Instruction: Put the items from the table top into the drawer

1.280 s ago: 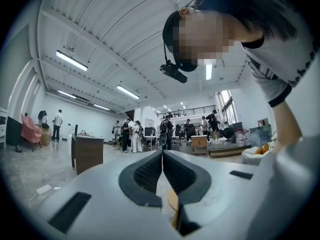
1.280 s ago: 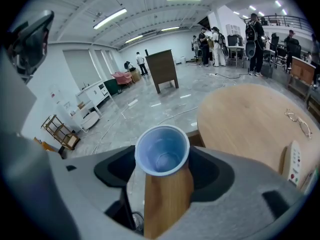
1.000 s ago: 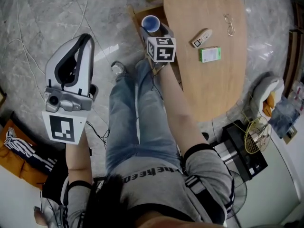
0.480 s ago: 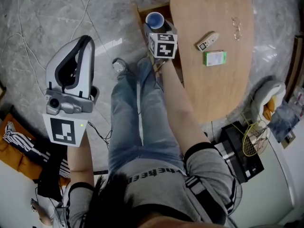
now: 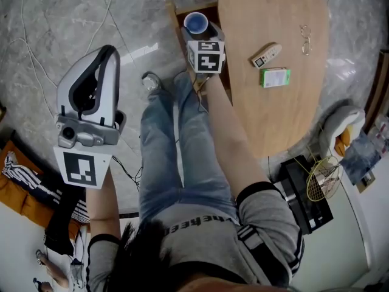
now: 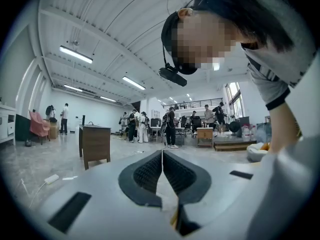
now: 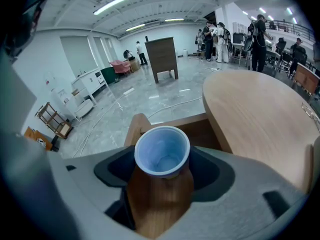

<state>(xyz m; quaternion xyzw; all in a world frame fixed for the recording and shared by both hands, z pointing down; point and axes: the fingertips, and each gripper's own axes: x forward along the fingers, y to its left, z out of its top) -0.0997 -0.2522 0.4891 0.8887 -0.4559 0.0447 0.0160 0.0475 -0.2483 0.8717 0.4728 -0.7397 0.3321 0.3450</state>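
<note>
A blue paper cup [image 5: 196,23] stands upright between the jaws of my right gripper [image 5: 199,34], which is shut on it. In the right gripper view the cup [image 7: 162,151] hangs over the open wooden drawer [image 7: 201,129] at the left edge of the oval wooden table [image 5: 273,120]. On the table top lie a white remote [image 5: 265,55], a green box [image 5: 275,77] and a small wire-like item [image 5: 306,40]. My left gripper [image 5: 109,52] is far left over the floor, shut with nothing in it; its pads [image 6: 150,171] meet.
The person's legs in jeans [image 5: 173,145] fill the space between the grippers. Cables run over the marble floor [image 5: 73,17]. A black box [image 5: 307,190] and a wire basket [image 5: 321,181] sit right of the table. A wooden cabinet [image 6: 95,144] and several people stand far off.
The right gripper has sunk a little toward the drawer with the cup still in its jaws. The left gripper has dropped slightly and stays shut.
</note>
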